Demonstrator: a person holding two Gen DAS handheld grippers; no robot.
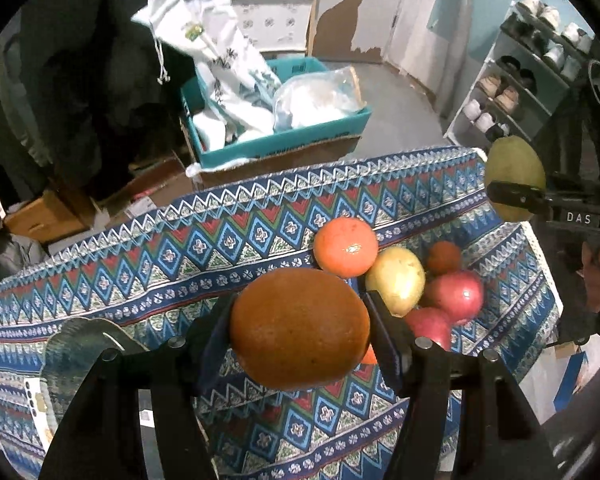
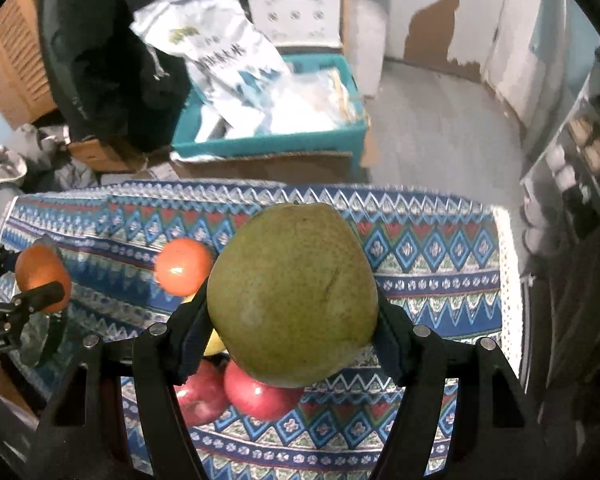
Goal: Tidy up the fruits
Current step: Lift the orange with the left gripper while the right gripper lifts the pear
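Fruits: your left gripper fingers clamp an orange; your right gripper fingers clamp a green pear. Beyond and below both, remaining fruit lies heaped on the patterned counter.

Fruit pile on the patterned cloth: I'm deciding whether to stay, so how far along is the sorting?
Done: nothing visibly sorted. In hand: the left gripper holds an orange; the right gripper holds a green pear. Left: a tangerine, yellow fruit and red apples.
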